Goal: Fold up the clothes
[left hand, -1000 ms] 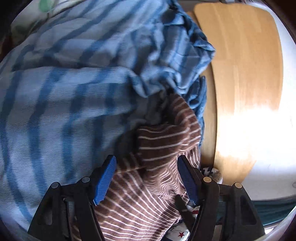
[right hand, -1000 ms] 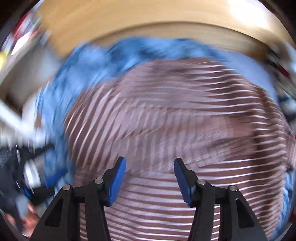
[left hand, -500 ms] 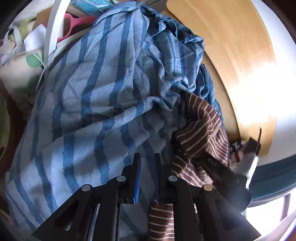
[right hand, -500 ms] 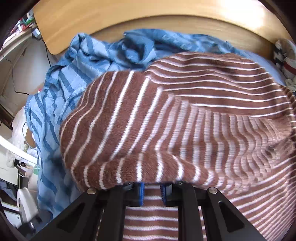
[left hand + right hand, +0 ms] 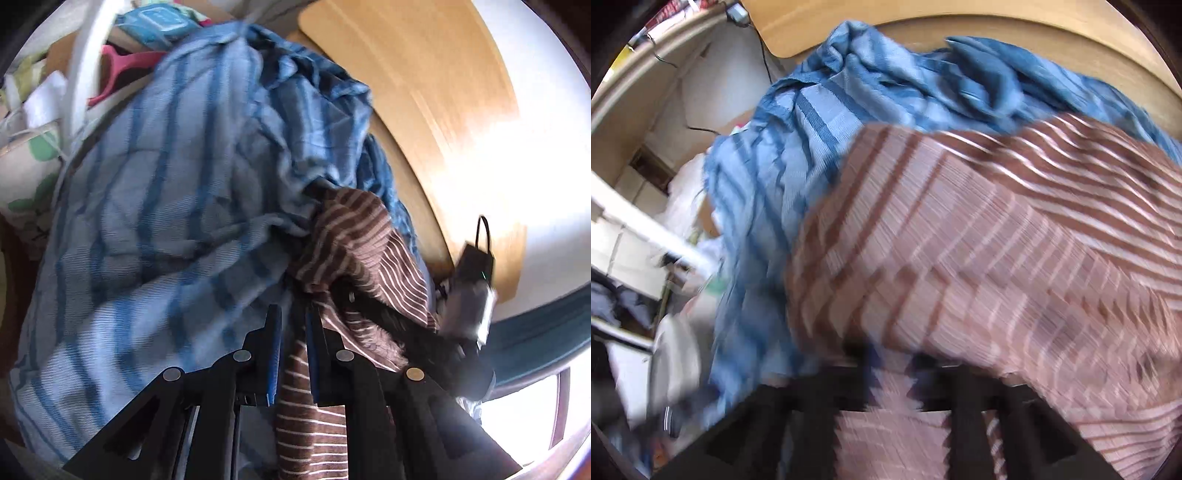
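Seen first from the left wrist: left gripper (image 5: 293, 354) pinching the brown knit garment with thin white stripes (image 5: 354, 243), jaws pressed nearly together on a fold running down between them. Bunched brown cloth rising up and rightward from the gripper, draped over the right gripper's black frame (image 5: 406, 325). Lies against a crumpled light-blue cloth with darker blue stripes (image 5: 166, 206), heaped to the left and above. Beyond, a pale wooden worktop (image 5: 424, 85).

Next, the right wrist, heavily blurred: right gripper (image 5: 892, 373) drawn together on the brown striped garment (image 5: 997, 240), spread wide across the frame, long axis slanting up to the right, blue cloth (image 5: 812, 147) behind it.
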